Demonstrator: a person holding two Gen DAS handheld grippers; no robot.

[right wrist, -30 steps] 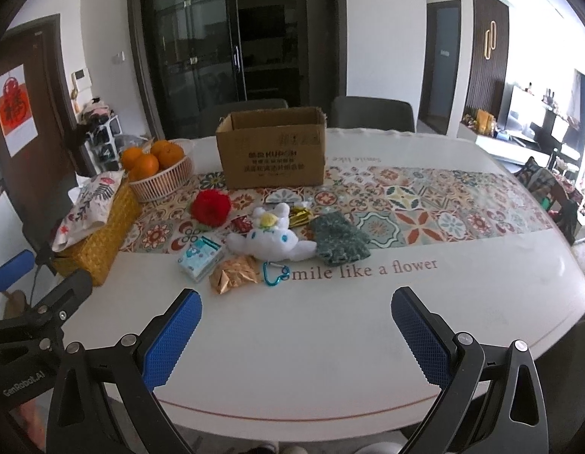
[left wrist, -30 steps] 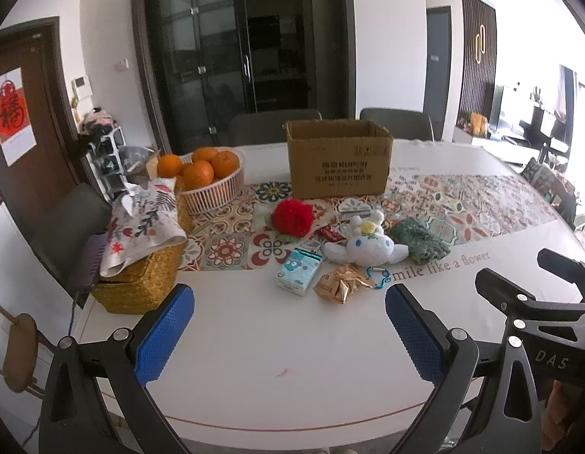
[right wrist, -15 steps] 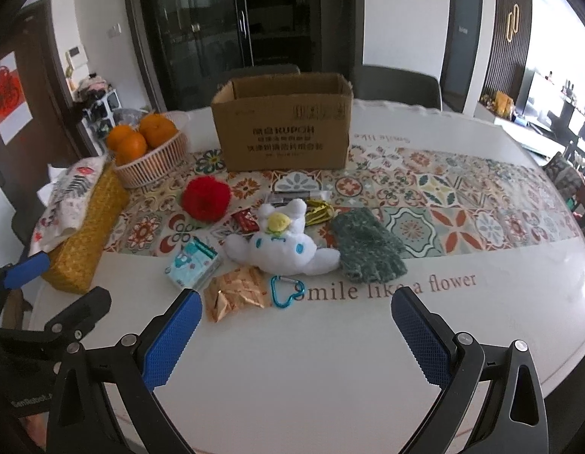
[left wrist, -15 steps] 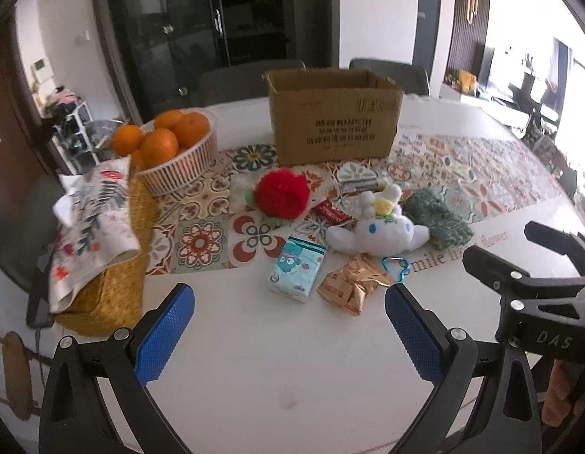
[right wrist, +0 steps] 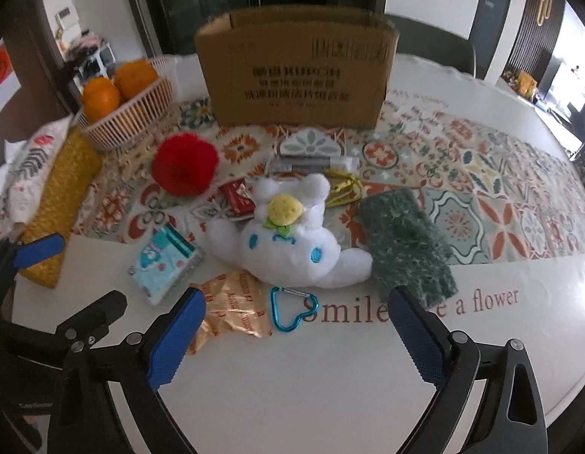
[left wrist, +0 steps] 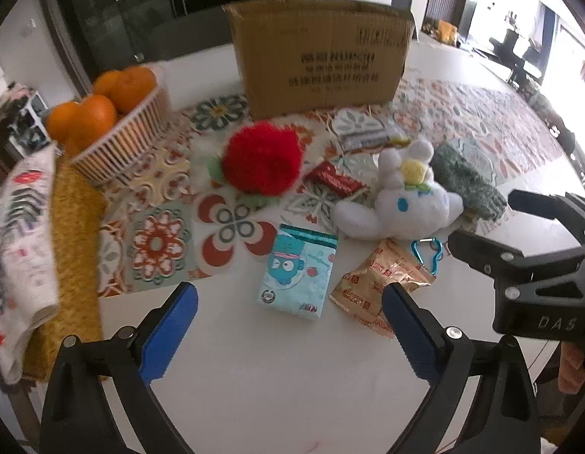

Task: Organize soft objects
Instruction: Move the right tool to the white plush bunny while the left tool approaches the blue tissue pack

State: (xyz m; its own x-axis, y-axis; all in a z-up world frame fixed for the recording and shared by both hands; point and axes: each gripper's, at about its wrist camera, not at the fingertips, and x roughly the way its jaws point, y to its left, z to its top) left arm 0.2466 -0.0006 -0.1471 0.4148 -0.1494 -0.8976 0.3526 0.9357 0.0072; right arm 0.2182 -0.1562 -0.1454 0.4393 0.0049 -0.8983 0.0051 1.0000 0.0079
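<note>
A white plush bunny (right wrist: pixel 292 242) lies on the table with a red pompom (right wrist: pixel 185 168) to its left and a dark green knitted cloth (right wrist: pixel 405 242) to its right. An open cardboard box (right wrist: pixel 297 72) stands behind them. My right gripper (right wrist: pixel 296 314) is open and empty, just short of the bunny. My left gripper (left wrist: pixel 290 312) is open and empty, over a blue tissue pack (left wrist: pixel 298 274). In the left wrist view the pompom (left wrist: pixel 264 160), the bunny (left wrist: pixel 402 204), the green cloth (left wrist: pixel 468 185) and the box (left wrist: pixel 320 64) lie ahead.
A gold snack packet (right wrist: pixel 233 306), a blue carabiner (right wrist: pixel 290 308), a red wrapper (right wrist: pixel 236 196) and small packets lie among the soft things. A basket of oranges (left wrist: pixel 114 121) and a yellow woven basket (left wrist: pixel 75 242) with a patterned cloth stand at the left.
Both grippers have moved forward and down toward the objects, which now appear much larger. Both stay open. Nothing on the table has moved.
</note>
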